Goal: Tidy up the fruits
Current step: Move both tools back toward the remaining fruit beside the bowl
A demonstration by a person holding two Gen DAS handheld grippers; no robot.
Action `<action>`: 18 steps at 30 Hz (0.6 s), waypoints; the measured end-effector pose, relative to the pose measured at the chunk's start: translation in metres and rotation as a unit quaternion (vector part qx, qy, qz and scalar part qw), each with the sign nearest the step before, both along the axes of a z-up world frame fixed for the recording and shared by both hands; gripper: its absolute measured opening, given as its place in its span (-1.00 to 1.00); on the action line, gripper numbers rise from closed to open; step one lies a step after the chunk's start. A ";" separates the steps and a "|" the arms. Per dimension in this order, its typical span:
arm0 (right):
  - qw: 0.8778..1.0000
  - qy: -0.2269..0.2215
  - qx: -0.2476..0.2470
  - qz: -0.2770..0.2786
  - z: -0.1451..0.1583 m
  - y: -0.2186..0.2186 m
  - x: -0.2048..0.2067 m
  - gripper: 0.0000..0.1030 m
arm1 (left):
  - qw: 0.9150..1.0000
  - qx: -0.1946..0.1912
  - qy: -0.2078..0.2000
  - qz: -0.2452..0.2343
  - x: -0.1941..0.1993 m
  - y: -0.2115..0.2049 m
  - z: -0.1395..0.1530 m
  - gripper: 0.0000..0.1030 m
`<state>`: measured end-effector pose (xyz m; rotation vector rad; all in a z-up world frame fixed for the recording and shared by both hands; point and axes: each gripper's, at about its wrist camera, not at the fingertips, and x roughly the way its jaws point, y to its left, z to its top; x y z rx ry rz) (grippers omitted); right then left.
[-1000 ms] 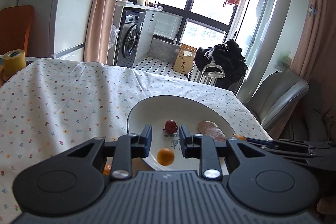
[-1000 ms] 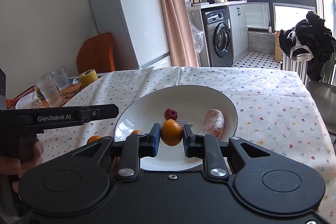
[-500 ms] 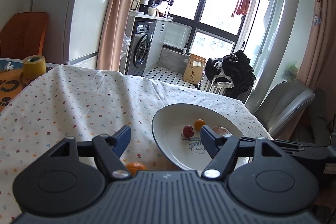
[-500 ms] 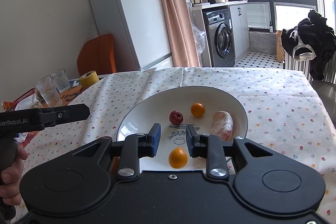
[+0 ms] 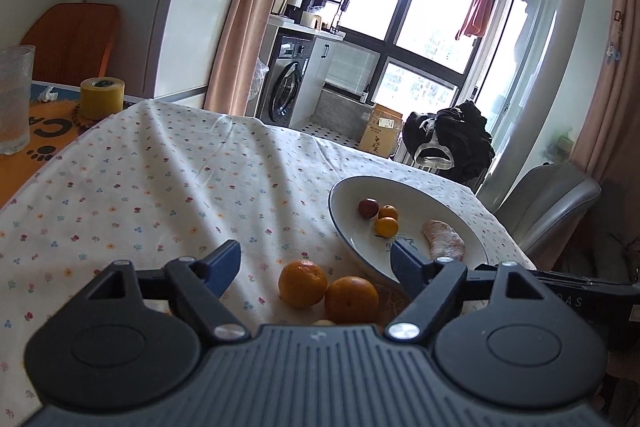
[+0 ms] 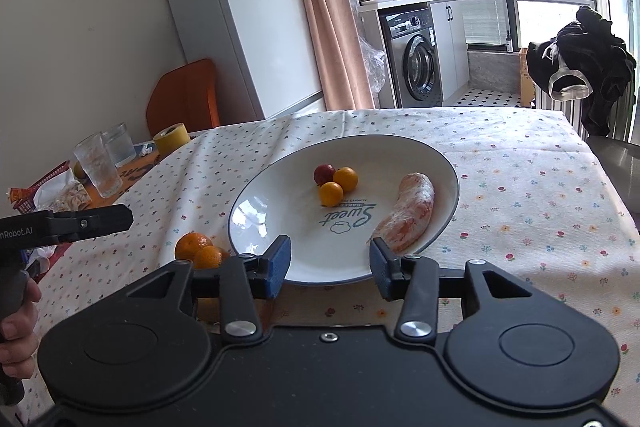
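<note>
My right hand-held gripper has let go: its orange now sits in the plate, jaws spread and empty. My left hand-held gripper has opened wide over two oranges on the table beside the plate's rim, next to collect.

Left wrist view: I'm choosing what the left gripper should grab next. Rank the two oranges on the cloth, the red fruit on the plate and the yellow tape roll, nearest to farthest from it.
1. Two oranges, between the open fingers; too close to separate.
2. Red fruit, right, on the plate.
3. Yellow tape roll, far left.
</note>
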<state>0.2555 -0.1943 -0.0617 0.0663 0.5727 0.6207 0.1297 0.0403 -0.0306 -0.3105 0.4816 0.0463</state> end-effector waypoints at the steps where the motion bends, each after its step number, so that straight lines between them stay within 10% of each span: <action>1: 1.000 0.001 -0.001 0.001 -0.001 0.000 -0.002 -0.10 | 1.000 0.002 -0.001 -0.003 -0.003 -0.001 0.000 0.56; 18: 1.000 0.001 0.001 0.012 -0.005 -0.003 -0.031 0.12 | 1.000 0.015 0.000 -0.014 -0.041 -0.016 -0.010 0.51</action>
